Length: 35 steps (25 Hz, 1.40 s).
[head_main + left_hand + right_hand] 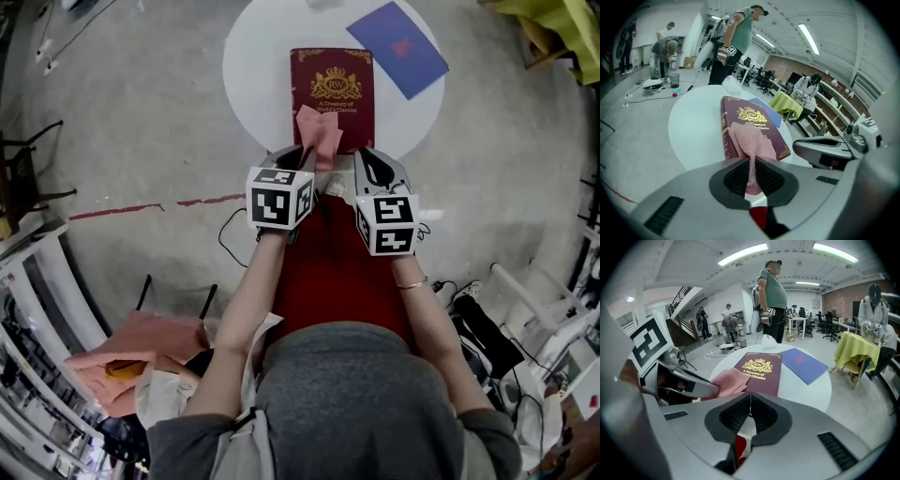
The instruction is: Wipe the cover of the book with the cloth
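A dark red book (333,92) with a gold crest lies on the round white table (258,66), also seen as the book (752,126) and the book (759,371). A pink cloth (319,136) rests on the book's near end. My left gripper (305,161) is shut on the cloth (751,150), which runs between its pads. My right gripper (373,169) sits just right of it at the table's near edge, shut with nothing between its jaws; the cloth (729,382) lies to its left.
A blue folder (398,47) lies on the table's far right side, the folder (802,363) beside the book. A person (771,298) stands beyond the table. A yellow-draped table (855,350) is at the right. Cables (230,234) lie on the floor.
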{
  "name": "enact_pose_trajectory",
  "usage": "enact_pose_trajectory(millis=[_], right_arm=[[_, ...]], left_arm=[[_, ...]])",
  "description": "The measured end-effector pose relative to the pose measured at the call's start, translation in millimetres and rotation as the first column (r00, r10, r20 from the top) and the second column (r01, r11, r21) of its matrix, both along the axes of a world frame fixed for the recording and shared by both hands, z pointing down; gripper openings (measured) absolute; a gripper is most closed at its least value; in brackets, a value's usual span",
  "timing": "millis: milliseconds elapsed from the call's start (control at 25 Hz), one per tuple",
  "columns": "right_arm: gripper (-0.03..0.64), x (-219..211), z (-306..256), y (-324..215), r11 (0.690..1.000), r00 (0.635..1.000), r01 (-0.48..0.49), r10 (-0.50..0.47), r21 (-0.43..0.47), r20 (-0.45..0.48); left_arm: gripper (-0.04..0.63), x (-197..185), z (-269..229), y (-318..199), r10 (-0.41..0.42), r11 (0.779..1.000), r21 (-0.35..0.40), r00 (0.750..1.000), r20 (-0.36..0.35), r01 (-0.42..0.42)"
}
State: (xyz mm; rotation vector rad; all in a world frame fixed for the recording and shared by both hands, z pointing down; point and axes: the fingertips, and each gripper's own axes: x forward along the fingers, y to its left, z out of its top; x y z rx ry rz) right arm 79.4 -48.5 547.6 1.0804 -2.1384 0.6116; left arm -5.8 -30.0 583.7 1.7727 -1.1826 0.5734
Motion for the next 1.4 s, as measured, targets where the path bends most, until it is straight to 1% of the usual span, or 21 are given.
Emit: enact_pose_trajectory(millis=[160, 320, 520, 680, 880, 1160, 1400], right_arm=[[0.029, -20, 5, 3, 0.998, 0.998, 0.057, -0.058, -0.009, -0.013], [0.029, -33, 10, 3, 0.996, 0.995, 0.092, -0.093, -0.015, -0.023], [0.029, -42, 10, -1, 0.994, 0.994, 0.105, -0.106, -0.019, -0.03], [0.029, -43, 10, -9, 0.995, 0.995, 0.093, -0.094, -0.024, -0.038], [0.029, -39, 11, -28, 0.999, 0.998, 0.042, -0.043, -0.029, -0.045], [0.029, -32, 13, -56, 0.998, 0.998, -0.042, 0.039, -0.044, -0.053], [0.029, -32, 19, -73, 0.993, 0.993, -0.101, 0.097, -0.066, -0.061]], left_arm=[[0.032, -25, 3, 9, -0.053, 0.999, -0.012, 0.999, 0.004, 0.053], [0.032, -46, 8, 16, -0.091, 0.995, -0.031, 0.996, 0.018, 0.091], [0.032, -72, 11, 19, -0.129, 0.99, -0.049, 0.991, 0.043, 0.131], [0.032, -91, 10, 5, -0.137, 0.989, -0.042, 0.988, 0.074, 0.14], [0.032, -108, 4, -37, -0.12, 0.993, -0.002, 0.986, 0.112, 0.121], [0.032, -113, 3, -109, -0.058, 0.997, 0.054, 0.982, 0.179, 0.049], [0.032, -110, 5, -160, -0.007, 0.997, 0.076, 0.982, 0.191, -0.008]])
